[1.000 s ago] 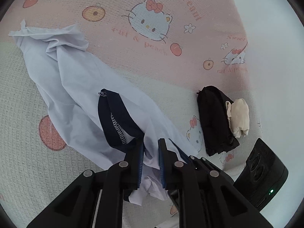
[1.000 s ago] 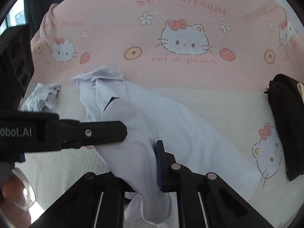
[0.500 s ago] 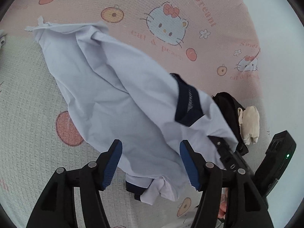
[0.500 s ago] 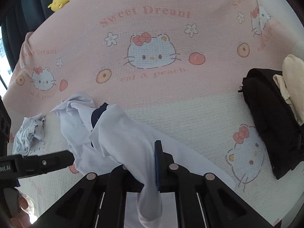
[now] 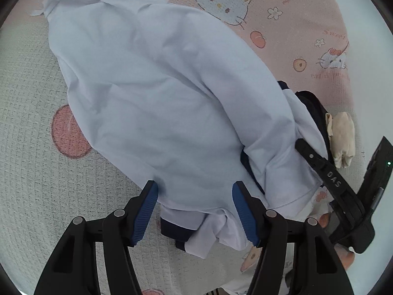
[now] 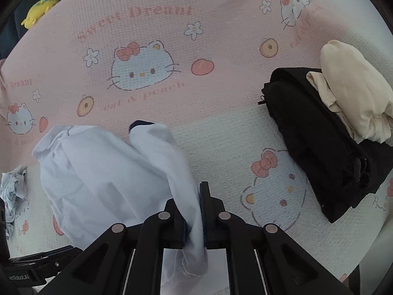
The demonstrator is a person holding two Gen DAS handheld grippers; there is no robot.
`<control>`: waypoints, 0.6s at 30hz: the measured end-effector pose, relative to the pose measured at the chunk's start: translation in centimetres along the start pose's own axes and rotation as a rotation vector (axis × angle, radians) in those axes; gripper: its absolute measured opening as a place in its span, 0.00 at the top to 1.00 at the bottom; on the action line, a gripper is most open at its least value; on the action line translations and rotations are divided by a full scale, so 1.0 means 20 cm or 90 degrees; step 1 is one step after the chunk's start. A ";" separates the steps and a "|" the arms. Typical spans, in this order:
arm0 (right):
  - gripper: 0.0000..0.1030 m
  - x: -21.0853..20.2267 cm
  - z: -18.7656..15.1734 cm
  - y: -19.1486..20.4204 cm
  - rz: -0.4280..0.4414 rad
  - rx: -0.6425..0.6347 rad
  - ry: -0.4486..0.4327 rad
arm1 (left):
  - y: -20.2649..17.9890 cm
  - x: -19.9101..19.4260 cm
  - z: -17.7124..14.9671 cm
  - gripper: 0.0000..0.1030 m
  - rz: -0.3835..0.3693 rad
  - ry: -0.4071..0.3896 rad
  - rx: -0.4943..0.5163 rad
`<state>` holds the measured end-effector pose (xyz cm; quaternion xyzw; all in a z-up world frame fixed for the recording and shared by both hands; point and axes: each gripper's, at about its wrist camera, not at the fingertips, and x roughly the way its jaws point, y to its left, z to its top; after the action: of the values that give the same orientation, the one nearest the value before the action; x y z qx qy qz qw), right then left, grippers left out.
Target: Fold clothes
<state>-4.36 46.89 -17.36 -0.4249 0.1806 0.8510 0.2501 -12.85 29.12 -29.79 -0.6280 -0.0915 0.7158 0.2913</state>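
A white shirt (image 5: 159, 98) with navy trim lies spread on the Hello Kitty blanket (image 5: 32, 172). My left gripper (image 5: 196, 211) stands open just above the shirt's near hem, its blue pads either side of the cloth and not pressing on it. My right gripper (image 6: 194, 211) is shut on a fold of the white shirt (image 6: 110, 184), which hangs up from the bed into its jaws. In the left wrist view the right gripper (image 5: 302, 147) comes in from the right and holds the shirt's right edge.
A folded black garment (image 6: 319, 142) with a cream garment (image 6: 351, 93) on top lies to the right. A crumpled pale garment (image 6: 12, 191) lies at the left edge, and a yellow plush toy (image 6: 41, 7) sits beyond the blanket. The left gripper (image 6: 36, 268) shows low on the left.
The left gripper let go of the shirt, opened wide and sank toward it. The right gripper carried its fold to the right, and the shirt spread out flatter.
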 end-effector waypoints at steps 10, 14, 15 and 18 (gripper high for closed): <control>0.95 -0.04 -0.01 -0.14 -0.038 0.042 0.016 | -0.07 0.13 -0.06 0.41 0.073 0.006 0.001; 0.95 -0.03 -0.05 -0.20 -0.024 0.048 0.030 | -0.10 0.14 -0.05 0.41 0.090 -0.004 0.013; 0.95 -0.02 -0.06 -0.20 -0.024 0.043 0.034 | -0.10 0.15 -0.05 0.41 0.094 -0.007 0.016; 0.95 -0.01 -0.10 -0.21 -0.028 0.028 0.044 | -0.12 0.16 -0.06 0.41 0.106 -0.019 0.028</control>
<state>-0.53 49.13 -18.80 -0.4521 0.1983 0.8261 0.2718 -11.14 32.42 -31.48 -0.6161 -0.0279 0.7486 0.2433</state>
